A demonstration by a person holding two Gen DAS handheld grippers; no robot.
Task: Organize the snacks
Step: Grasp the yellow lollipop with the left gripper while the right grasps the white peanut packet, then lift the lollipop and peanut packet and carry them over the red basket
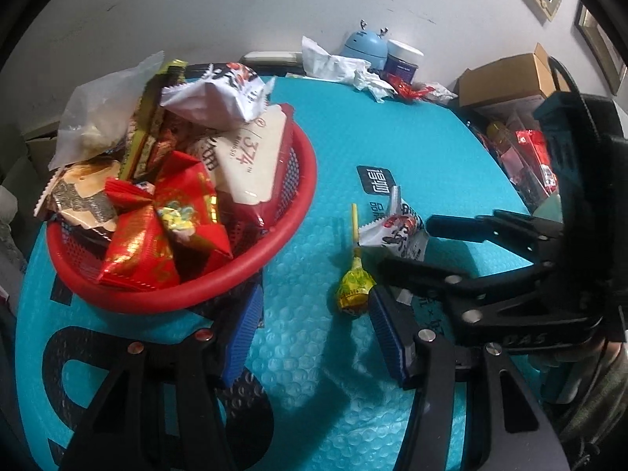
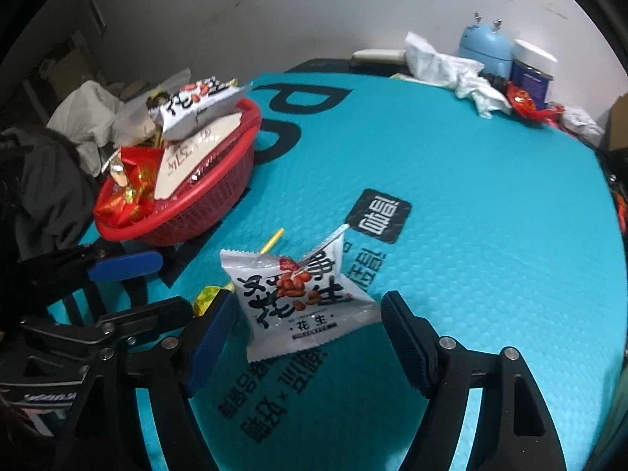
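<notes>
At the left the red basket (image 1: 251, 271) sits heaped with snacks on the teal tabletop (image 1: 431, 149), and the left tool (image 1: 310, 337) hangs open and empty just beside its rim. The lollipop (image 1: 353, 286) lies slightly right of that tool's centre, stick pointing away. Rightmost, the peanut packet (image 2: 298, 298) lies flat between the spread fingers of the open right tool (image 2: 310, 337), the nearer one to take it.

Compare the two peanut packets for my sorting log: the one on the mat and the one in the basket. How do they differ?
The peanut packet on the mat lies alone on the teal mat, between the right gripper fingers; the peanut packet in the basket tops the pile in the red basket. Both are white with black characters and red peanuts.
</notes>
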